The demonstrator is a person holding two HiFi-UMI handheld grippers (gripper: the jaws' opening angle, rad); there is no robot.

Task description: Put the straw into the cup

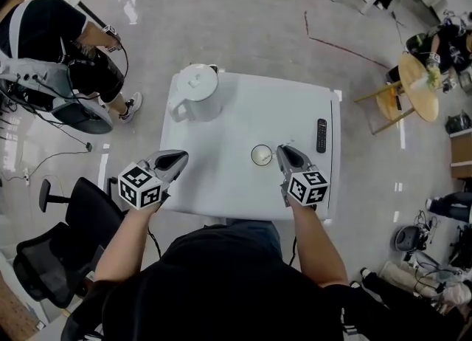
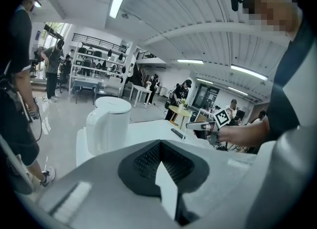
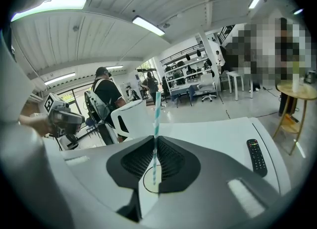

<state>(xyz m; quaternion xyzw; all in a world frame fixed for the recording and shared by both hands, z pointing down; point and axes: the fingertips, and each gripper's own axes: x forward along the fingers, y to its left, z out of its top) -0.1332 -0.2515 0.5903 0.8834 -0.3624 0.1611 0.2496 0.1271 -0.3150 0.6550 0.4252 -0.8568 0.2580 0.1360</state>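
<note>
A small white cup stands near the middle of the white table. Just right of the cup's rim, my right gripper is shut on a teal-and-white striped straw. In the right gripper view the straw stands upright between the jaws, its lower end over the cup's round rim. My left gripper hovers over the table's left edge, well away from the cup. It is shut with nothing in it, and in its own view the left gripper faces the kettle.
A white kettle stands at the table's far left corner, and a black remote lies near its right edge. A black office chair is at the lower left. People stand and sit around the room.
</note>
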